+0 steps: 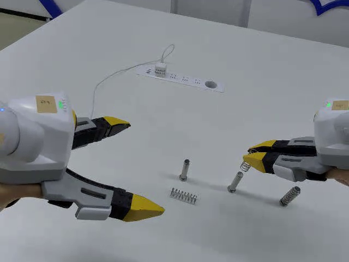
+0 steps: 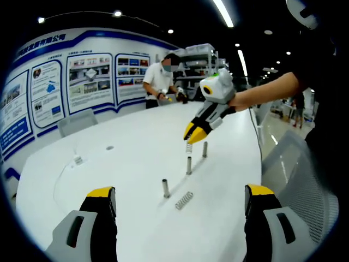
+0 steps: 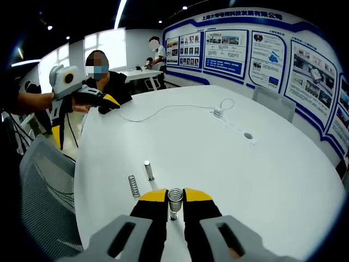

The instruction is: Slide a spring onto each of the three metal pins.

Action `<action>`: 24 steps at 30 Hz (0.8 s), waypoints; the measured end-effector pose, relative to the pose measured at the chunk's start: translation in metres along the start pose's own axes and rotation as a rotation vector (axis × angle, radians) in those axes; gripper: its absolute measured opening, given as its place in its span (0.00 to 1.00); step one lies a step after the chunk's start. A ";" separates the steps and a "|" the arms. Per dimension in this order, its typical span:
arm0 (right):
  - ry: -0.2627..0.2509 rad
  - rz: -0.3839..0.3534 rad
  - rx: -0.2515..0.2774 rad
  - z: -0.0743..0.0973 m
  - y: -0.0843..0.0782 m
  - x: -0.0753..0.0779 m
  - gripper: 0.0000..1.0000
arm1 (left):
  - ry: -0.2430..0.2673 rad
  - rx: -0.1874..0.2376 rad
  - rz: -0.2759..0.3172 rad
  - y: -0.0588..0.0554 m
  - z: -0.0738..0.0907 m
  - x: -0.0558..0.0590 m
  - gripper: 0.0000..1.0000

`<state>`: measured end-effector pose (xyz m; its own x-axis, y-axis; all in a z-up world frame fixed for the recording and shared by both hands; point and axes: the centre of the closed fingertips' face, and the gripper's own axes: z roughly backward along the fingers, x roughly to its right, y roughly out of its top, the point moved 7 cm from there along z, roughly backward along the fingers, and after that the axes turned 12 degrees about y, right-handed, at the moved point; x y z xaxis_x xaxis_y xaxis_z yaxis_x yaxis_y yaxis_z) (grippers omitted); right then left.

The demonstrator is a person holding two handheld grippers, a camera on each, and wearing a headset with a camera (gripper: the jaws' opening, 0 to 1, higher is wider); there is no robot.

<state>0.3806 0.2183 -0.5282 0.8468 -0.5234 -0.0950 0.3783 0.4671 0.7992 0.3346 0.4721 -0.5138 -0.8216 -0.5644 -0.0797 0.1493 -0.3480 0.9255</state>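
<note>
Fingers [image 3: 154,199] of the right gripper [image 3: 175,195] clamp a spring [image 3: 175,203] over a pin [image 1: 235,182], ready for threading; the left gripper [image 1: 144,166] waits with its fingers apart.

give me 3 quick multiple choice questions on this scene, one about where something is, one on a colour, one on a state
1. Where does the loose spring lie?
A. On the table, near a bare pin
B. On the power strip
C. Inside a cup

2. What colour are the tips of the left gripper?
A. Red
B. Yellow
C. Green

3. What state is the right gripper in?
A. Open and empty
B. Shut on a cable
C. Shut on a spring

Answers:
1 A: the head view shows it lying flat on the table just in front of the bare pin.
2 B: both tips are yellow in the head view and in the left gripper view.
3 C: the right gripper view shows the held spring pinched between the jaws.
</note>
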 end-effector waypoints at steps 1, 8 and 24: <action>0.002 -0.005 -0.002 -0.001 -0.001 0.000 0.11 | 0.000 -0.006 -0.004 -0.002 -0.001 0.000 1.00; -0.020 -0.010 -0.024 -0.006 -0.007 0.002 0.11 | -0.014 -0.015 -0.002 -0.005 -0.002 0.003 1.00; -0.010 -0.043 -0.027 -0.009 -0.011 0.000 0.11 | -0.021 -0.024 0.003 -0.007 -0.002 0.005 0.99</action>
<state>0.3797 0.2197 -0.5424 0.8261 -0.5501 -0.1226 0.4238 0.4629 0.7785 0.3303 0.4698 -0.5214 -0.8323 -0.5500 -0.0689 0.1647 -0.3640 0.9167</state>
